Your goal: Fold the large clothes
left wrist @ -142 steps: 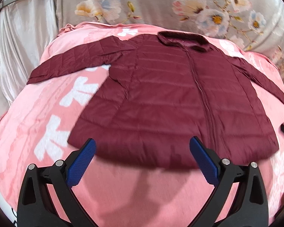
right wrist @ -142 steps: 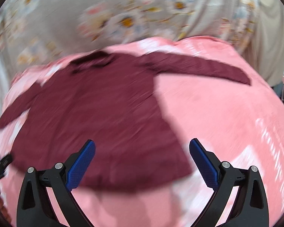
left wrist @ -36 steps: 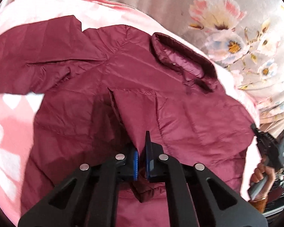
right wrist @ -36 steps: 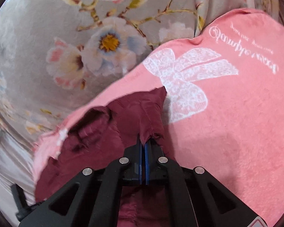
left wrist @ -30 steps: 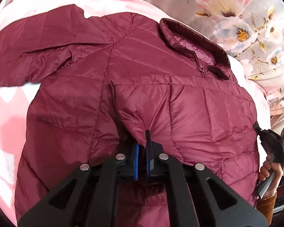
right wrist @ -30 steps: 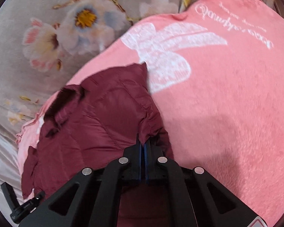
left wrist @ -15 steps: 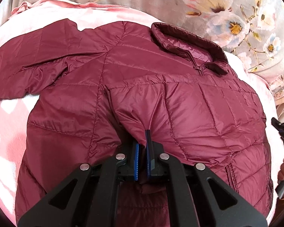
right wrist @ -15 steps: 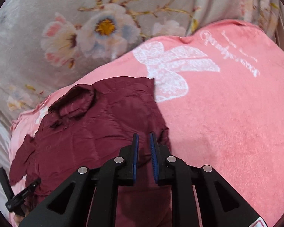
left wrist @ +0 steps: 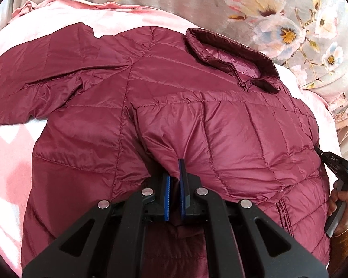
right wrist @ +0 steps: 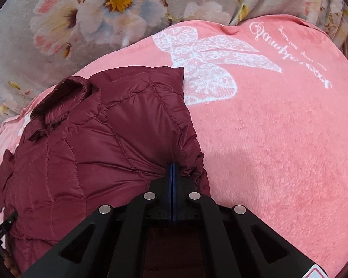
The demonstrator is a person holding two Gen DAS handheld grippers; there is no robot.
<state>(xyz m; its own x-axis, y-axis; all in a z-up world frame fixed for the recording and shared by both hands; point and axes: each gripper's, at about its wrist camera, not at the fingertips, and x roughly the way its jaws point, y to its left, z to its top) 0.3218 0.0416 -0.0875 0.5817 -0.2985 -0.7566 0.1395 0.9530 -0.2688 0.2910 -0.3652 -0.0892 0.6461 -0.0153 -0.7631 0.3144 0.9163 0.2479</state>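
Bright even light; sharp; fisheye-warped, dark corners

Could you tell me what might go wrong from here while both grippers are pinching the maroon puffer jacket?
The left gripper and right gripper each pinch only a small fold of the slippery puffer jacket, so it may slip out. The right jaws have just been closing, perhaps on one layer only. The far sleeve lies spread and may drag.

left gripper (left wrist: 175, 173) pinches a fold of the maroon jacket (left wrist: 232, 139)
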